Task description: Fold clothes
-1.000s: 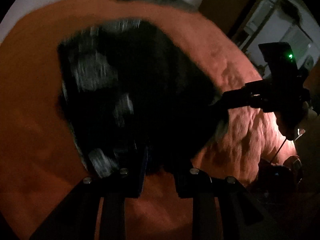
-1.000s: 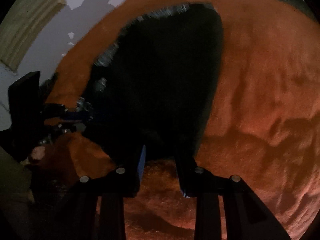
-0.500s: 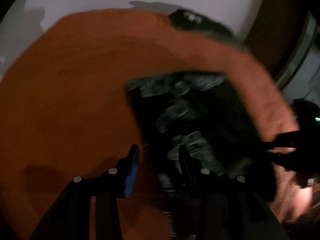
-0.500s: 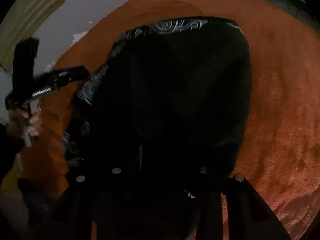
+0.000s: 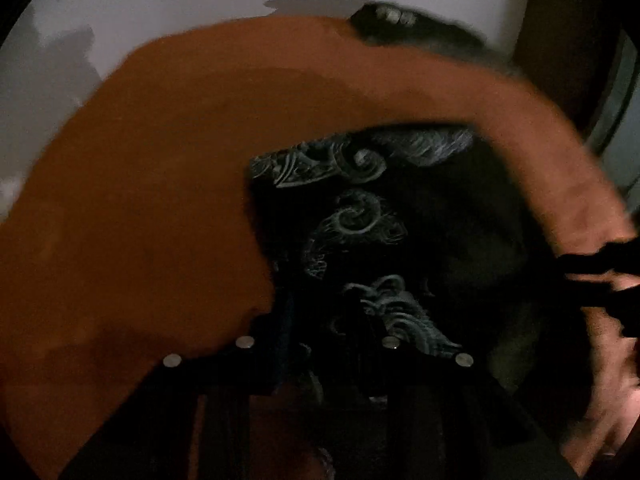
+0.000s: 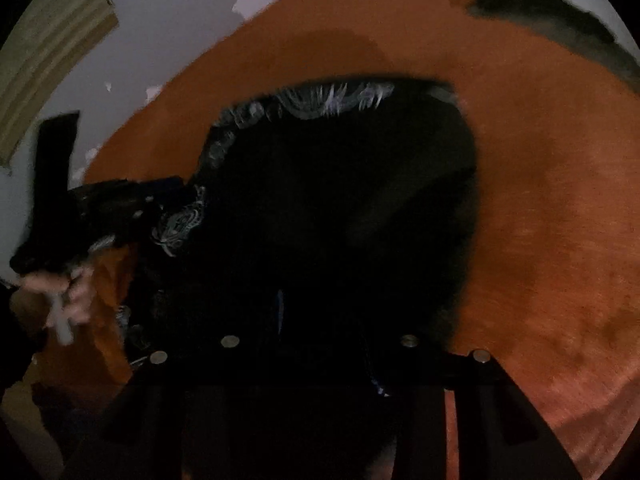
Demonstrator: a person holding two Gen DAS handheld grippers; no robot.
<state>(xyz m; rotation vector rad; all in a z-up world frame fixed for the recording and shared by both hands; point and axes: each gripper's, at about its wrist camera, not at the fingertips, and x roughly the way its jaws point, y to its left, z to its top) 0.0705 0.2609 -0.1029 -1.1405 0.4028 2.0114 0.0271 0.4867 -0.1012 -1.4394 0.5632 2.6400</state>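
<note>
A black garment with a grey swirl print (image 5: 356, 224) lies on an orange bedspread (image 5: 140, 208). My left gripper (image 5: 320, 332) sits at the garment's near left edge, with cloth lying between its fingers. In the right wrist view the same garment (image 6: 340, 208) fills the middle. My right gripper (image 6: 324, 320) is over its near edge, its fingers dark against the cloth. The left gripper also shows in the right wrist view (image 6: 168, 196) at the garment's left edge. The right gripper shows at the right rim of the left wrist view (image 5: 600, 268).
A second dark garment (image 5: 404, 28) lies at the far edge of the bed against a white wall (image 5: 180, 8). It also shows in the right wrist view (image 6: 552, 20). The orange bedspread (image 6: 560, 200) extends to the right of the black garment.
Both grippers have carried the garment's near edge away from me across the bed. The printed part now lies flatter and farther along the bedspread.
</note>
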